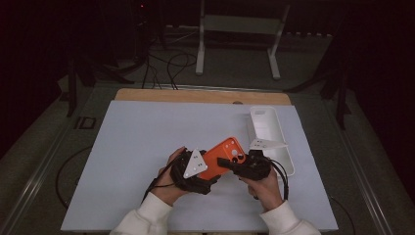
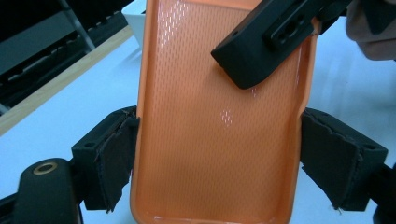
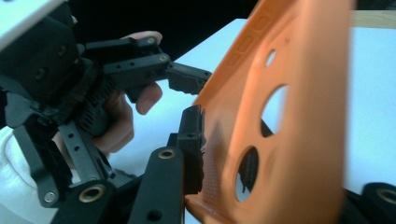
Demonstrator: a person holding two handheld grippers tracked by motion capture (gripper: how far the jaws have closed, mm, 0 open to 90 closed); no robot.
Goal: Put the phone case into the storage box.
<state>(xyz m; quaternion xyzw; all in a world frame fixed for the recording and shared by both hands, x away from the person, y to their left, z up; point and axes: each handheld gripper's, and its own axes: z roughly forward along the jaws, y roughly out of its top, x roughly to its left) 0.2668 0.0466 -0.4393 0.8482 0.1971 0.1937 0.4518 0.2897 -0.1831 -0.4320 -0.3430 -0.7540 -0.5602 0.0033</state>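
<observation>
High view puts the orange phone case [image 1: 221, 157] above the near middle of the table [image 1: 137, 161], held off the surface between the two grippers, its back with the round camera holes turned upward. Its long axis runs on a slant, from near left to far right, with the camera-hole end pointing far and right toward the white tray [image 1: 288, 156]. No brand or readable writing can be made out on it; the right gripper view shows a short raised marking near one corner of the back, too blurred to read. The left gripper [image 1: 195, 171] clamps the near-left end: in the left gripper view its two padded jaws stand wide apart and press on the case's two long edges, with the dimpled inner face of the case [image 2: 219, 121] toward the camera. The right gripper [image 1: 230, 163] grips the far-right part; in the right gripper view its near jaw lies flat against the inner face beside the camera holes while the other jaw sits behind the case [image 3: 299, 112], so the jaws are narrow and pinch the thin wall. The left hand [image 1: 166, 188] and right hand [image 1: 264, 188], in white sleeves, come in from the near edge. The tray lies just right of the right gripper, long axis near to far, and a white frame [image 1: 240, 29] stands on the floor beyond the table.
</observation>
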